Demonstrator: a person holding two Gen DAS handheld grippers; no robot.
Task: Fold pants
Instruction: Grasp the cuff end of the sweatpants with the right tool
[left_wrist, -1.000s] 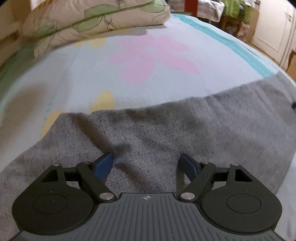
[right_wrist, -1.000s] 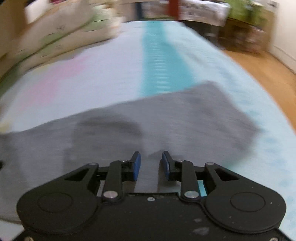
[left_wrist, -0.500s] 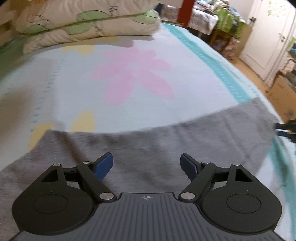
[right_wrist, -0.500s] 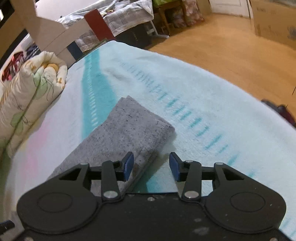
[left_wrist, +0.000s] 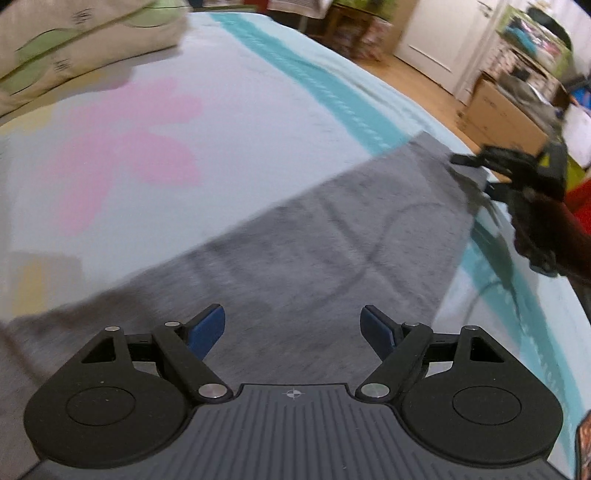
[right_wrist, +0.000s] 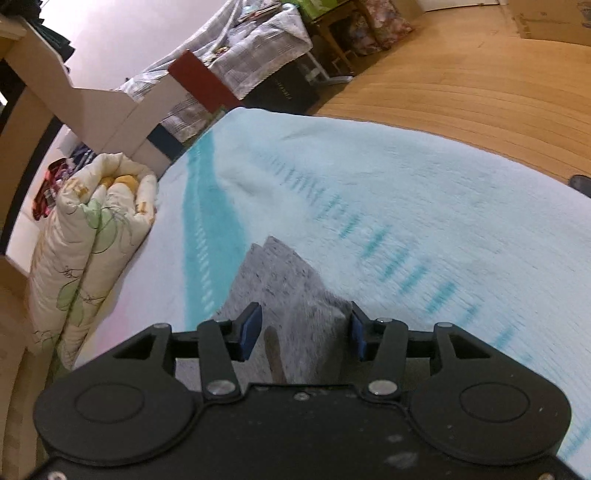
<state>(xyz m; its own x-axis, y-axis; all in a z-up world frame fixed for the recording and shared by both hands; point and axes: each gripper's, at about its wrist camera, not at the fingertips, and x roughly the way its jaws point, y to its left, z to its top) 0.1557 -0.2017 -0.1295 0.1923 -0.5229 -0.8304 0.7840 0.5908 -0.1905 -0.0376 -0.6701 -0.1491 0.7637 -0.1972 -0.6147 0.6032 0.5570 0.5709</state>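
Grey pants (left_wrist: 314, 240) lie flat in a long band across the bed. My left gripper (left_wrist: 293, 328) is open and empty, low over the middle of the band. My right gripper (right_wrist: 303, 328) is open, its fingers either side of the pants' folded end (right_wrist: 284, 280); it grips nothing. In the left wrist view the right gripper (left_wrist: 480, 173) shows at the far right end of the pants, blurred.
The bed (left_wrist: 221, 110) has a pale blue cover with a teal stripe and a pink flower. A folded floral quilt (right_wrist: 92, 240) lies at the head. Wooden floor (right_wrist: 461, 92), boxes and furniture (left_wrist: 498, 118) lie beyond the bed's edge.
My right gripper opened wider and moved onto the pants' end. My left gripper stayed open and swung right along the pants. The fabric now lies flatter.
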